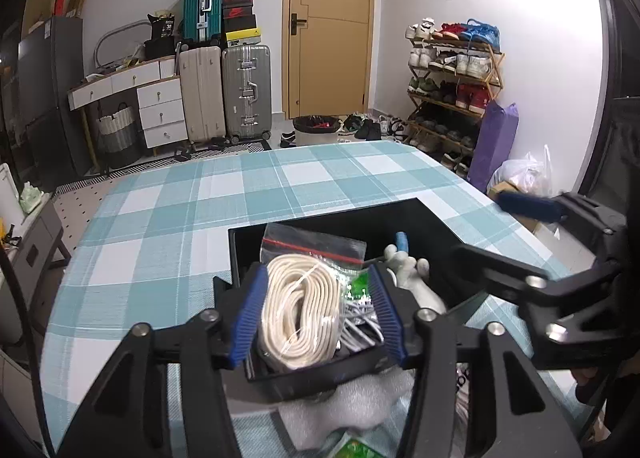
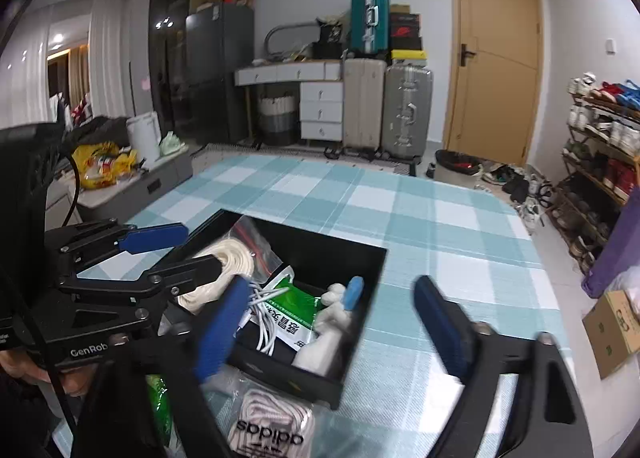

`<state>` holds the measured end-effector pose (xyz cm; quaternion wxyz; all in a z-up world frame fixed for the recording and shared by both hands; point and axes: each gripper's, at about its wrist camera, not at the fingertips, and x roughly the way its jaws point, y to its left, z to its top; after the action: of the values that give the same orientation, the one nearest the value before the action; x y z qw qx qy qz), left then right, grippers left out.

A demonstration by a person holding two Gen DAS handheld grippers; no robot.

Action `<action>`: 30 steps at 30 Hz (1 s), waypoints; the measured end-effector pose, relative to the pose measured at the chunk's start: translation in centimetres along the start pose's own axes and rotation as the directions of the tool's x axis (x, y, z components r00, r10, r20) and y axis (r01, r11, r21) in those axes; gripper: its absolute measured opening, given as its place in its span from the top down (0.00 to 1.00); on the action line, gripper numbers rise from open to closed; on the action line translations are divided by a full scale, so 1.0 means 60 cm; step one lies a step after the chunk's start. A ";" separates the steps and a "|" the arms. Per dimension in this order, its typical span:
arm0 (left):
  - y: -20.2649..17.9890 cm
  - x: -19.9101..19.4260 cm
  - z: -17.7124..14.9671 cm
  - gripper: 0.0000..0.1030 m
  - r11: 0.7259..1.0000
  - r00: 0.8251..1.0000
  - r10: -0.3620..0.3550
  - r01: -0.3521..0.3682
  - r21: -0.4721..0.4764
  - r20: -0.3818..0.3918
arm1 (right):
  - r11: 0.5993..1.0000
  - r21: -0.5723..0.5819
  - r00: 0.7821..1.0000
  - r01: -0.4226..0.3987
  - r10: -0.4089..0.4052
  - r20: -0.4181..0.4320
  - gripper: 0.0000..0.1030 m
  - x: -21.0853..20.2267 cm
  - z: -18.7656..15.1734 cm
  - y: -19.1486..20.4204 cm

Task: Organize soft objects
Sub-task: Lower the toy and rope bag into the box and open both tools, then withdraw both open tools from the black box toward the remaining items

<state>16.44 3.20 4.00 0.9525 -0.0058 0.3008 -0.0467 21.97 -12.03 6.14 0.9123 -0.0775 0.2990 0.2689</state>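
Okay, I count one black box (image 1: 440, 218) holding one rope coil (image 1: 298, 314), one glove (image 2: 326, 322), one green packet (image 2: 298, 308); left gripper (image 1: 320, 314) released astride coil, right gripper (image 2: 328, 322) spread wide, empty.

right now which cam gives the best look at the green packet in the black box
The right wrist view. There the green packet lies open to sight in the black box, white printed label and cable across it. In the left wrist view only a green sliver shows, squeezed between the bagged rope coil and the left gripper's finger.

White walls, a tan door (image 1: 328, 26) at the far side, suitcases (image 1: 224, 90) left of it, a shoe rack (image 1: 452, 86) right.
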 end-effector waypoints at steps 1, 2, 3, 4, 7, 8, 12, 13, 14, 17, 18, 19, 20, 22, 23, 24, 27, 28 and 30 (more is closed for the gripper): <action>-0.001 -0.005 0.000 0.32 1.000 1.000 0.005 -0.005 0.002 0.002 | 1.000 0.008 1.000 0.002 -0.002 0.007 0.05 -0.009 -0.003 -0.001; -0.003 -0.012 -0.003 0.19 1.000 1.000 0.014 -0.014 0.003 0.007 | 1.000 0.020 1.000 -0.002 0.002 0.007 0.03 -0.019 -0.007 -0.003; -0.003 -0.018 -0.004 0.14 1.000 1.000 0.019 -0.019 0.002 0.015 | 1.000 0.026 1.000 -0.005 0.005 0.002 0.01 -0.024 -0.009 -0.004; -0.005 -0.029 -0.007 0.08 1.000 0.999 0.024 -0.024 0.006 0.031 | 0.999 0.031 1.000 -0.007 0.007 -0.004 0.01 -0.029 -0.013 -0.004; -0.007 -0.054 -0.014 0.00 0.999 0.997 0.039 -0.039 0.007 0.060 | 0.999 0.047 1.000 -0.021 0.021 -0.014 0.01 -0.049 -0.028 -0.006; -0.006 -0.062 -0.017 0.00 0.999 0.997 0.038 -0.039 0.004 0.068 | 0.998 0.056 1.000 -0.026 0.027 -0.013 0.01 -0.055 -0.032 -0.008; -0.002 -0.086 -0.025 0.00 0.999 0.996 0.043 -0.043 -0.007 0.078 | 0.989 0.116 0.996 -0.090 0.092 -0.010 0.01 -0.079 -0.052 -0.016; -0.002 -0.092 -0.029 0.00 0.999 0.996 0.044 -0.044 -0.008 0.077 | 0.988 0.124 0.995 -0.094 0.096 -0.011 0.01 -0.083 -0.056 -0.018; -0.002 -0.098 -0.031 0.00 0.999 0.996 0.043 -0.043 -0.007 0.076 | 0.987 0.127 0.995 -0.098 0.101 -0.013 0.01 -0.087 -0.059 -0.017; -0.006 -0.108 -0.040 0.00 0.999 0.996 0.051 -0.051 -0.001 0.069 | 0.987 0.118 0.993 -0.110 0.113 -0.015 0.01 -0.096 -0.068 -0.016; -0.007 -0.110 -0.042 0.00 0.998 0.996 0.055 -0.055 0.003 0.067 | 0.987 0.114 0.993 -0.113 0.116 -0.017 0.01 -0.099 -0.070 -0.015; -0.009 -0.112 -0.046 0.00 0.998 0.996 0.061 -0.061 0.005 0.063 | 0.988 0.109 0.993 -0.113 0.117 -0.024 0.01 -0.099 -0.072 -0.014; -0.010 -0.114 -0.050 0.00 0.998 0.996 0.070 -0.070 0.006 0.059 | 0.987 0.106 0.992 -0.117 0.121 -0.031 0.01 -0.098 -0.073 -0.014; -0.014 -0.117 -0.057 0.00 0.997 0.996 0.076 -0.077 0.012 0.052 | 0.986 0.107 0.991 -0.127 0.131 -0.035 0.01 -0.099 -0.078 -0.014; -0.016 -0.118 -0.061 0.00 0.997 0.996 0.080 -0.081 0.015 0.049 | 0.986 0.106 0.991 -0.126 0.130 -0.041 0.01 -0.099 -0.079 -0.014; -0.017 -0.119 -0.065 0.00 0.996 0.996 0.083 -0.084 0.020 0.045 | 0.987 0.101 0.990 -0.125 0.130 -0.047 0.01 -0.098 -0.081 -0.013; -0.021 -0.123 -0.076 0.00 0.995 0.995 0.095 -0.096 0.037 0.031 | 0.990 0.068 0.990 -0.127 0.131 -0.060 0.01 -0.097 -0.086 -0.007; -0.023 -0.126 -0.081 0.00 0.994 0.995 0.097 -0.098 0.040 0.028 | 0.990 0.055 0.989 -0.128 0.132 -0.068 0.01 -0.096 -0.088 -0.003; -0.021 -0.129 -0.091 0.00 0.995 0.995 0.095 -0.096 0.038 0.019 | 0.991 0.036 0.987 -0.132 0.135 -0.085 0.01 -0.092 -0.092 0.003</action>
<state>6.88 2.75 3.98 0.9562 0.0267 0.2915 -0.0070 15.35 -15.98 4.94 0.8794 -0.0551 0.3470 0.3213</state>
